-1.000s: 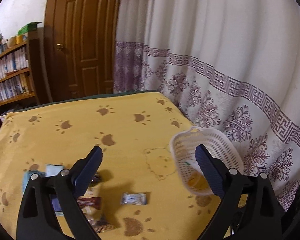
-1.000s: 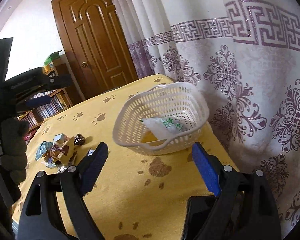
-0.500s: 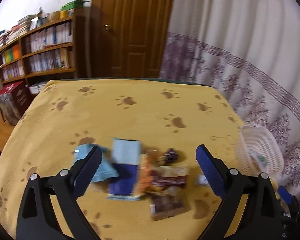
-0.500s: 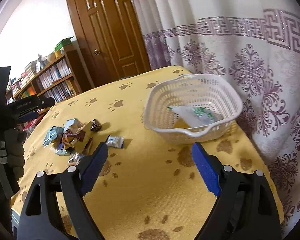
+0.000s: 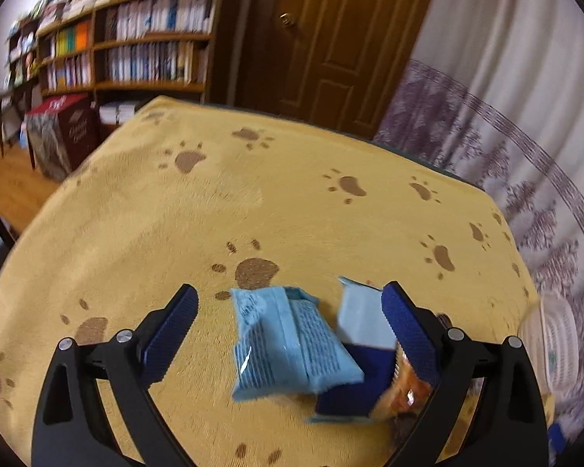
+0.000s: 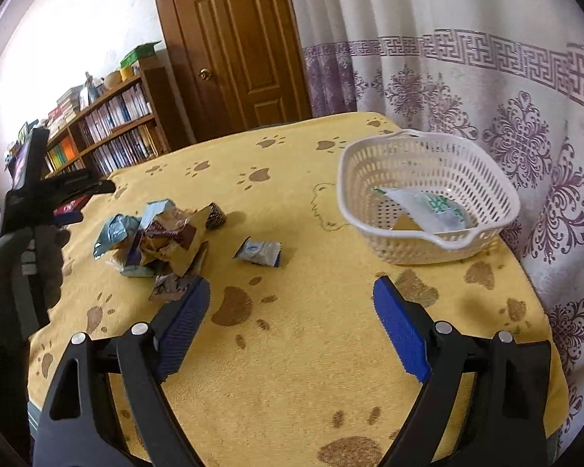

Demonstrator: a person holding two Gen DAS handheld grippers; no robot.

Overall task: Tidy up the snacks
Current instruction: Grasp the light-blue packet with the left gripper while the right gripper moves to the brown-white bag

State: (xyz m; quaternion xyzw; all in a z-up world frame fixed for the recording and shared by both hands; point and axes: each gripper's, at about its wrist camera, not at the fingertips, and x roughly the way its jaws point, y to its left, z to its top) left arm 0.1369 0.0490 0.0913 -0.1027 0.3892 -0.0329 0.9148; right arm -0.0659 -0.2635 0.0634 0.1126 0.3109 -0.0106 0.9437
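Note:
A heap of snack packets (image 6: 159, 241) lies on the yellow paw-print cloth (image 6: 292, 369). In the left wrist view my left gripper (image 5: 292, 311) hangs open just above the heap, a light blue packet (image 5: 288, 346) between its fingers without touching them; a dark blue packet (image 5: 358, 385) and an orange one (image 5: 405, 393) lie by the right finger. My right gripper (image 6: 292, 295) stands open over bare cloth, holding nothing. A small silver-blue packet (image 6: 259, 253) lies alone ahead of it. The white basket (image 6: 428, 194) at the right holds a white-green packet (image 6: 428, 210).
A patterned curtain (image 6: 486, 89) hangs close behind the basket along the table's right edge. A wooden door (image 6: 233, 46) and bookshelves (image 5: 136, 50) stand beyond the far edge. A gloved hand (image 6: 23, 272) holds the left gripper at the table's left side.
My left gripper swung left from the basket to the snack heap and sank over the light blue packet. My right gripper drew back from the basket, which now sits farther right.

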